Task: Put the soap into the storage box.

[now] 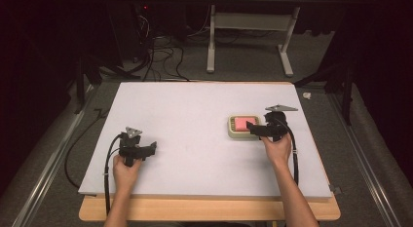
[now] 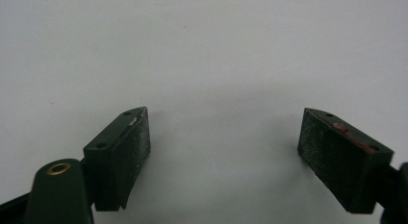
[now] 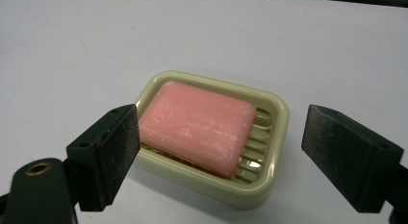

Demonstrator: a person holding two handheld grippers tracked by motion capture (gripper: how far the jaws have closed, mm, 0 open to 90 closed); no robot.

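Observation:
A pink bar of soap (image 3: 198,127) lies in a pale green slatted soap dish (image 3: 274,137) on the white board. In the high view the soap (image 1: 241,123) and dish (image 1: 231,125) sit right of the middle. My right gripper (image 1: 255,129) hangs open just over the dish's near right side; in its own view the right gripper (image 3: 219,154) has its jaws spread wide to either side of the dish, touching nothing. My left gripper (image 1: 151,149) rests at the near left of the board, far from the dish. Its jaws stand open over bare white surface, seen at the left gripper (image 2: 223,152).
The white board (image 1: 185,115) covers a wooden table (image 1: 209,210). Beyond its far edge are cables (image 1: 160,54) on the floor and a white table frame (image 1: 248,37). A small white object (image 1: 307,96) lies off the board's far right corner.

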